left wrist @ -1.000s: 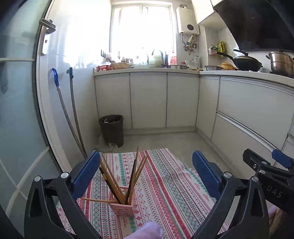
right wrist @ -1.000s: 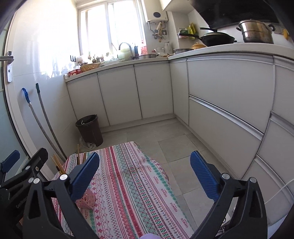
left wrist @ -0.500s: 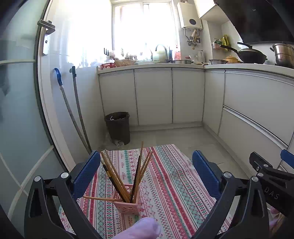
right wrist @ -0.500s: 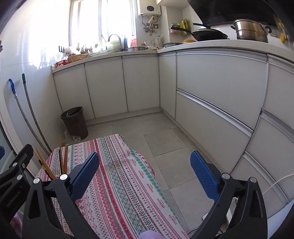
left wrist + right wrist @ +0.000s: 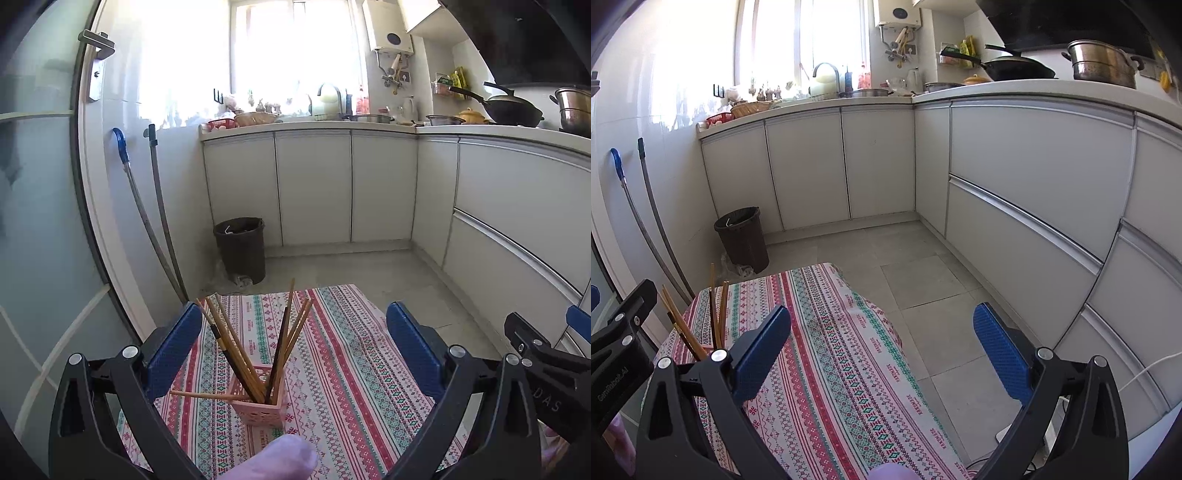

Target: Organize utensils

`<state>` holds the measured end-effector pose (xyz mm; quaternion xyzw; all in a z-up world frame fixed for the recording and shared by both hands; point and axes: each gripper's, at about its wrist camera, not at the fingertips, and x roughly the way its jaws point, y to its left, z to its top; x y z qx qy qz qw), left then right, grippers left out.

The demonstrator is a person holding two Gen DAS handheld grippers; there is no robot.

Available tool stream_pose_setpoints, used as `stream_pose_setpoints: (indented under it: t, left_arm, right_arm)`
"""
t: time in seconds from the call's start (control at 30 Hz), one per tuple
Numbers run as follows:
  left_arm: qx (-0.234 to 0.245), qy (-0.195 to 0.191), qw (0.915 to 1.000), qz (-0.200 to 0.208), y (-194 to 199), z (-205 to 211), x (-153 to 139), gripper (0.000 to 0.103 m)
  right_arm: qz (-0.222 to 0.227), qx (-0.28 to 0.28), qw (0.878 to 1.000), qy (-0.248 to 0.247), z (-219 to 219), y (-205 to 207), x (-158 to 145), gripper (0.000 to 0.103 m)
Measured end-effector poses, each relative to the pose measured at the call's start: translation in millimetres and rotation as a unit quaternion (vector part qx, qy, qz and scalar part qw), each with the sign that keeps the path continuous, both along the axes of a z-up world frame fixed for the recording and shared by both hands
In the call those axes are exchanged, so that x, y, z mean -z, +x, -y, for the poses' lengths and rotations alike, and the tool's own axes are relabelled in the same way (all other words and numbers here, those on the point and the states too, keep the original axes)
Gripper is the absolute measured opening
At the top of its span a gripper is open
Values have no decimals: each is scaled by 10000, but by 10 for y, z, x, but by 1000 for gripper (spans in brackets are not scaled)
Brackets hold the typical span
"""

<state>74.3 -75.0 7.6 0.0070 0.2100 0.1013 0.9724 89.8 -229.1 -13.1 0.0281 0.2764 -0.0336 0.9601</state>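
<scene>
Chopsticks (image 5: 255, 354) stood fanned in the pink basket (image 5: 260, 402); one lay crosswise, likely unsorted. Left gripper (image 5: 295, 354) and right gripper (image 5: 882, 354) gaped wide, holding nothing.

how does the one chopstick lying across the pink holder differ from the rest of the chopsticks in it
The lone chopstick lies nearly flat across the pink holder, its tip jutting left past the rim; the other chopsticks stand steeply, fanned upward. It is pale wood, while a few standing ones are dark. All are thin sticks at the same holder on the striped tablecloth.

Dark bin (image 5: 242, 248) by white cabinets (image 5: 314, 188); patterned tablecloth (image 5: 343, 373) (striped); wok (image 5: 1015, 70) on counter.
</scene>
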Motion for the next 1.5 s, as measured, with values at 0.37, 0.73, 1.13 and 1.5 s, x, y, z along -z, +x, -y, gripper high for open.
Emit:
stream_pose_setpoints:
  t: [0.37,0.73,1.13,1.5]
  left_arm:
    - [6,79,10000,-32,8,27,40,96]
    - [-35,83,9999,-81,31,17,45,96]
    - [-34,70,9999,-147,63,6,58,96]
    - [-70,82,9998,-188,84,4,84,96]
  right_arm:
    - [-84,-15,10000,19,-13,17,14,96]
    - [-105,-6,9999,8,-13,31,38,96]
    - [-151,-10,9999,27,-10,44,76,96]
    - [-182,-28,9998,31,-17,54,101,96]
